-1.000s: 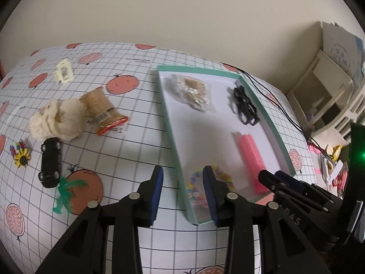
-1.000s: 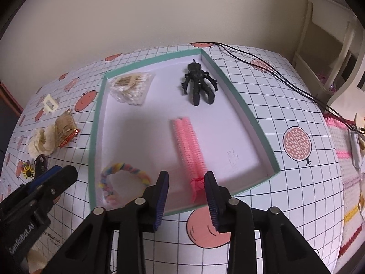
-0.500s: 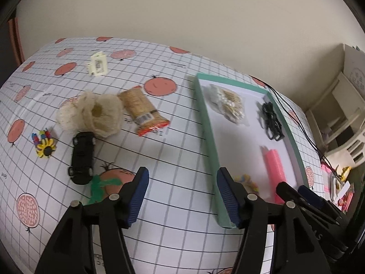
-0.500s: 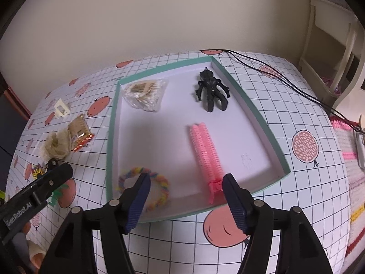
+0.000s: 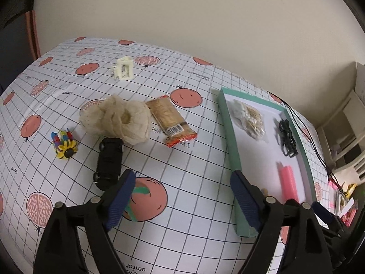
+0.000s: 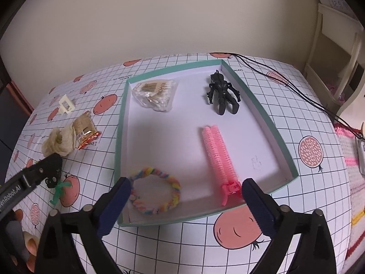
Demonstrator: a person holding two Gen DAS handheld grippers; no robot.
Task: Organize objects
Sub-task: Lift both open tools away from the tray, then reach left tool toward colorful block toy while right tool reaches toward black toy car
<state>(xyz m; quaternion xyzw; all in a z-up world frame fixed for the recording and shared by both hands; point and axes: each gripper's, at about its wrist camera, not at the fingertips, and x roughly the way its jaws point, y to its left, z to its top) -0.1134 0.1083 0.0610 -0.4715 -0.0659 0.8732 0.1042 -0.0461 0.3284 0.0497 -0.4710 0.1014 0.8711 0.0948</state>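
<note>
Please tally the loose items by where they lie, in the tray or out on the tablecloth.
In the tray: 4 (cotton swabs, black figure, pink hair roller, rainbow bracelet)
On the tablecloth: 6 (hair claw, scrunchie, snack bar, toy car, flower clip, green piece)
Total: 10

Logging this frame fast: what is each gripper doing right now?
Left gripper: open, holding nothing.
Right gripper: open, holding nothing.
</note>
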